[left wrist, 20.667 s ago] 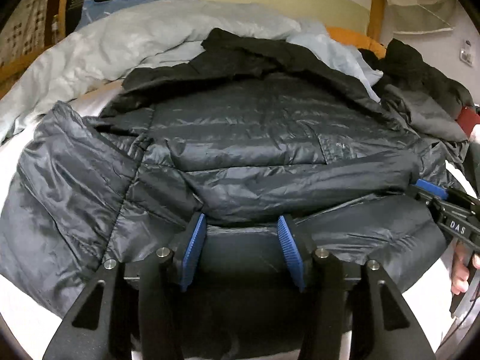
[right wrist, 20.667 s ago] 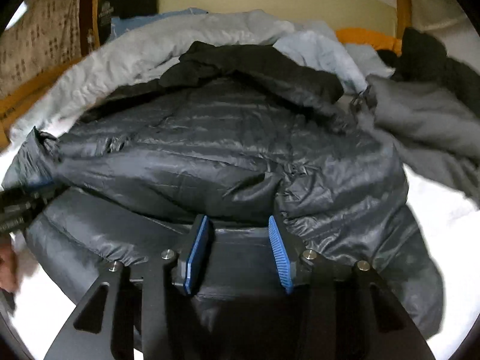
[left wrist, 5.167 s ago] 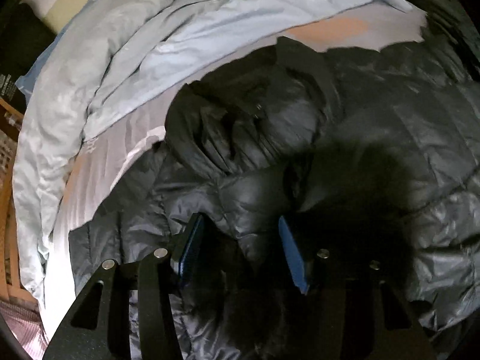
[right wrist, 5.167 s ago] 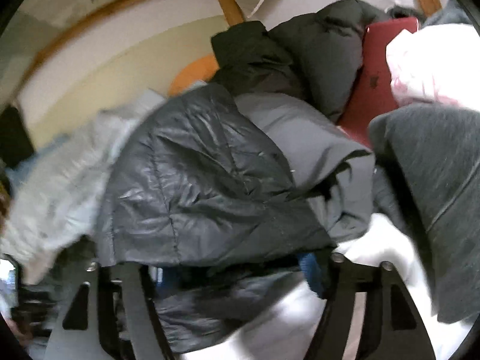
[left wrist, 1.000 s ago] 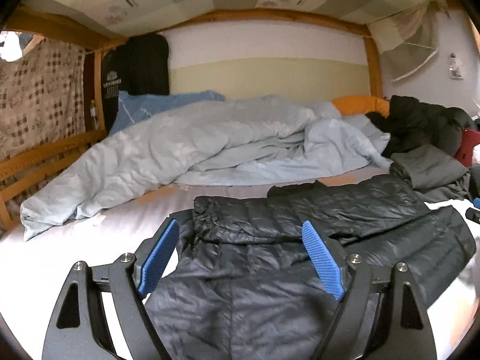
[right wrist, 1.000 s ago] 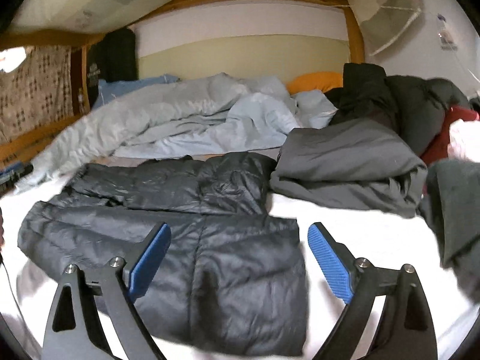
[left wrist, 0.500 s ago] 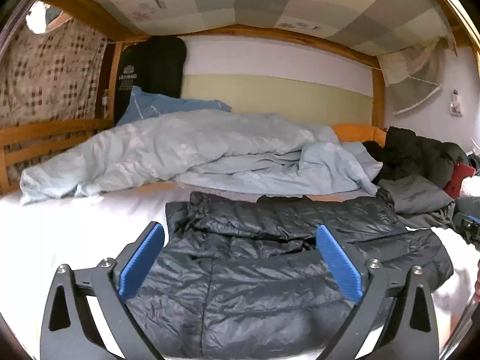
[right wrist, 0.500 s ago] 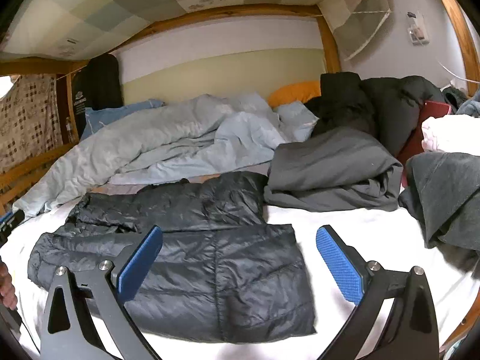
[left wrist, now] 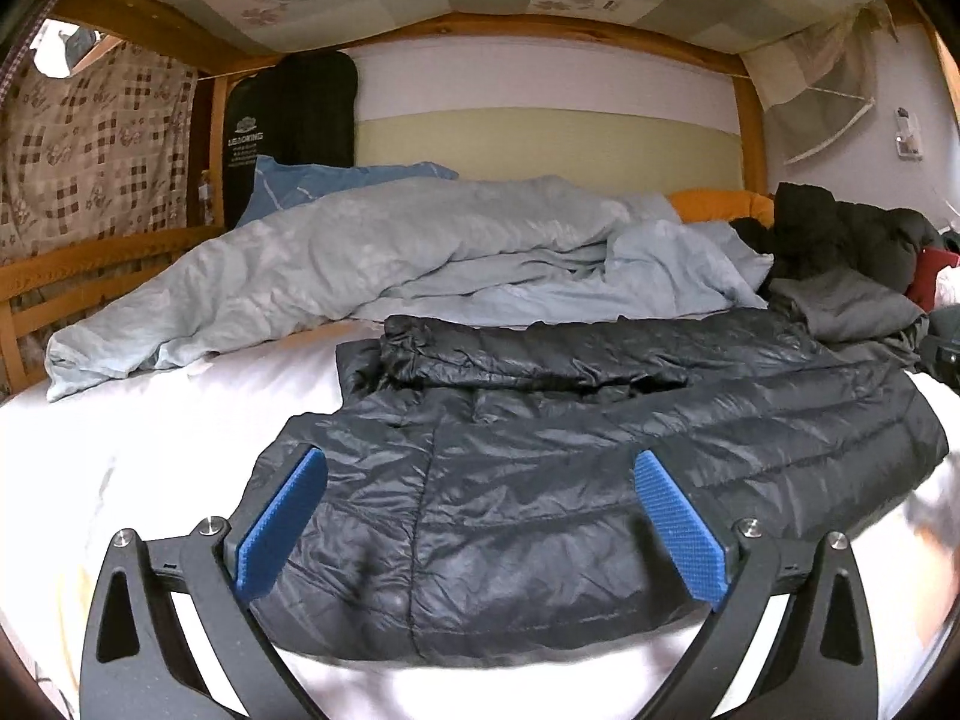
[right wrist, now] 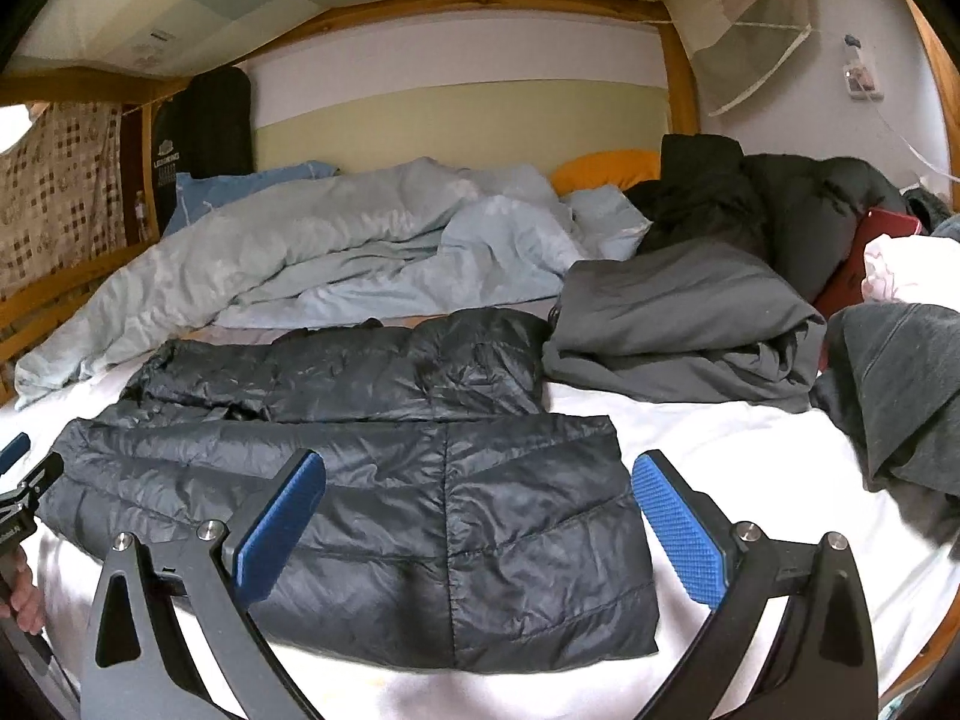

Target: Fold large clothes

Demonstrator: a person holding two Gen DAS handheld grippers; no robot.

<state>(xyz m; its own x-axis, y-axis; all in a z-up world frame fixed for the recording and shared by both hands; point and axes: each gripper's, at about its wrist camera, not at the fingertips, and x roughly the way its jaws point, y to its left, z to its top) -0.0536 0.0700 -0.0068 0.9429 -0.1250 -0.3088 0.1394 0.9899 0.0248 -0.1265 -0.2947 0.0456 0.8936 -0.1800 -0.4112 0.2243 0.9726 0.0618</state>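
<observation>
A dark quilted puffer jacket [left wrist: 540, 468] lies folded flat on the white bed sheet [left wrist: 150, 438], its hood and collar bunched along the far side. In the right wrist view the same jacket [right wrist: 390, 480] spreads from the left edge to the middle. My left gripper [left wrist: 480, 516] hangs just above the jacket's near left part, jaws wide open, nothing between the blue pads. My right gripper [right wrist: 480, 516] stands wide open over the jacket's near right corner, holding nothing. The left gripper's tip [right wrist: 18, 480] and a hand [right wrist: 24, 594] show at the right wrist view's left edge.
A rumpled light blue duvet [left wrist: 390, 258] lies across the back of the bed. Grey and black clothes [right wrist: 678, 324] are heaped at the right, with a red item [right wrist: 864, 264] and a dark grey garment [right wrist: 900, 396]. Wooden bed rails [left wrist: 72, 264] run along the left.
Both grippers opened wider and drew back from the jacket. The left view sank lower toward the bed; the jacket lies released and flat.
</observation>
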